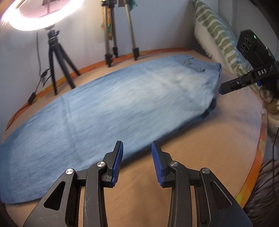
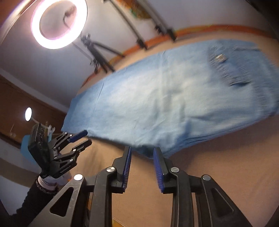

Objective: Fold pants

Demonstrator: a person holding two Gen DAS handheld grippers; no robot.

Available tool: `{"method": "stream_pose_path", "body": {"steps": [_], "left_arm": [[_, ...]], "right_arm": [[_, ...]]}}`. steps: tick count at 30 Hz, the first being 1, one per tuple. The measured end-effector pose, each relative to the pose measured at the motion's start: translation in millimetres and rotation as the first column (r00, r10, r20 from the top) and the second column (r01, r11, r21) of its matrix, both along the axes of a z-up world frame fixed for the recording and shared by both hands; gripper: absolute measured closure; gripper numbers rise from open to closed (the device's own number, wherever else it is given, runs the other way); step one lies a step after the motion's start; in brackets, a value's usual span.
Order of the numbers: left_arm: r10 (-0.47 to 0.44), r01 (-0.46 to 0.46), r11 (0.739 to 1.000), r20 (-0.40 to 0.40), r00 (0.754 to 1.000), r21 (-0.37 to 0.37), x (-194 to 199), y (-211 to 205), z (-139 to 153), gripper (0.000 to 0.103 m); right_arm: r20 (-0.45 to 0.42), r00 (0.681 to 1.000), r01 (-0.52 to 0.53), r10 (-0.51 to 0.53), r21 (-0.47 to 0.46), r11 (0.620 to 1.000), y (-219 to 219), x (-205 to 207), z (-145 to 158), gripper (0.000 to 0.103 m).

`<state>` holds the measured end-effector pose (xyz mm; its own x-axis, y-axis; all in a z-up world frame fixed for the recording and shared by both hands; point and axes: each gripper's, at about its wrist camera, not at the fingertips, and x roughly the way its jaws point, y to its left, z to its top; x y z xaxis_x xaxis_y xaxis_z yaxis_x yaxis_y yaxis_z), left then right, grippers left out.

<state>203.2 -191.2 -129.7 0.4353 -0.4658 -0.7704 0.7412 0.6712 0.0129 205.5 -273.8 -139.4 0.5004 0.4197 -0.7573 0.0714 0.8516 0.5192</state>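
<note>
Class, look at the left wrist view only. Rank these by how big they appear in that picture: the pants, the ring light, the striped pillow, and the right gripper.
1. pants, by far the largest.
2. ring light, cut off by the frame.
3. striped pillow, close to the ring light, so that order is unsure.
4. right gripper, smallest, partly cut off at the frame edge.

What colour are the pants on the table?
Light blue denim pants, clearest in the left wrist view.

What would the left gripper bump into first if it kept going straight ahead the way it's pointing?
Most likely the blue jeans. The left gripper is open and empty, its fingertips just short of the jeans' near edge on the tan surface. Nothing else lies between them, though the picture is blurry and its height is hard to judge.
</note>
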Motion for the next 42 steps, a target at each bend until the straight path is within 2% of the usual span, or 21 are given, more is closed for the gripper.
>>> {"method": "stream_pose_path", "body": {"steps": [3,7,9,11,14,15,17,18,20,22,25,27,28,29,31,34,36,40,42], "left_arm": [[-0.036,0.036,0.999,-0.007,0.999,-0.029,2,-28,6,0.071],[-0.131,0.130,0.990,-0.011,0.991,-0.048,-7,-79,9,0.071],[-0.168,0.167,0.985,-0.016,0.986,-0.048,-9,-103,6,0.071],[-0.203,0.201,0.978,-0.025,0.979,-0.046,-11,-122,0,0.071],[-0.244,0.242,0.969,-0.038,0.969,-0.039,-17,-145,-9,0.071],[-0.253,0.251,0.967,-0.041,0.967,-0.035,-18,-149,-12,0.071],[-0.267,0.266,0.964,-0.055,0.962,-0.025,-22,-154,-19,0.071],[-0.271,0.270,0.963,-0.057,0.961,-0.020,-24,-156,-21,0.071],[-0.274,0.274,0.962,-0.050,0.960,-0.008,-27,-156,-27,0.071],[-0.268,0.267,0.964,-0.060,0.962,-0.023,-26,-155,-27,0.070],[-0.259,0.258,0.966,-0.067,0.964,-0.018,-24,-152,-25,0.071],[-0.249,0.249,0.968,-0.050,0.967,-0.007,-26,-144,-19,0.071],[-0.237,0.237,0.971,-0.043,0.971,-0.008,-24,-138,-16,0.071],[-0.225,0.225,0.974,-0.039,0.973,-0.013,-24,-133,-12,0.071],[-0.196,0.195,0.980,-0.029,0.980,-0.027,-20,-112,-4,0.071],[-0.108,0.106,0.993,-0.021,0.994,-0.055,-12,-68,12,0.069],[-0.019,0.017,0.997,-0.021,1.000,-0.082,-5,-26,23,0.064],[0.142,-0.144,0.984,-0.024,0.990,-0.103,9,51,33,0.061],[0.251,-0.255,0.959,-0.048,0.967,-0.127,18,103,36,0.058]], "right_arm": [[0.008,0.993,0.116,-0.116,-0.029,0.993,-30,-7,4,0.062],[-0.010,0.955,0.293,-0.297,-0.146,0.945,-73,-6,-5,0.051],[-0.016,0.926,0.373,-0.377,-0.114,0.921,-96,-6,-12,0.050],[-0.033,0.880,0.470,-0.474,-0.076,0.879,-121,-7,-21,0.045],[-0.051,0.835,0.549,-0.548,-0.002,0.836,-142,-5,-32,0.044],[-0.052,0.833,0.552,-0.550,0.020,0.834,-144,-2,-34,0.045],[-0.040,0.837,0.546,-0.545,0.027,0.837,-145,2,-35,0.065],[-0.027,0.848,0.529,-0.529,0.010,0.848,-143,5,-33,0.069],[0.014,0.865,0.502,-0.502,-0.068,0.862,-137,11,-24,0.083],[0.039,0.868,0.495,-0.494,-0.123,0.860,-134,13,-16,0.086],[0.025,0.874,0.481,-0.485,-0.185,0.857,-128,21,-18,0.086],[0.036,0.886,0.456,-0.462,-0.252,0.854,-121,23,-18,0.082],[0.040,0.891,0.445,-0.452,-0.273,0.853,-117,24,-15,0.076],[0.042,0.893,0.440,-0.448,-0.286,0.851,-113,22,-12,0.069],[0.051,0.897,0.435,-0.440,-0.290,0.853,-109,16,-4,0.064],[0.076,0.907,0.414,-0.414,-0.337,0.846,-95,8,11,0.059],[0.105,0.917,0.397,-0.386,-0.344,0.851,-83,3,25,0.059],[0.174,0.937,0.347,-0.302,-0.375,0.860,-48,0,57,0.047],[0.205,0.942,0.326,-0.266,-0.371,0.870,-29,1,71,0.042]]}}
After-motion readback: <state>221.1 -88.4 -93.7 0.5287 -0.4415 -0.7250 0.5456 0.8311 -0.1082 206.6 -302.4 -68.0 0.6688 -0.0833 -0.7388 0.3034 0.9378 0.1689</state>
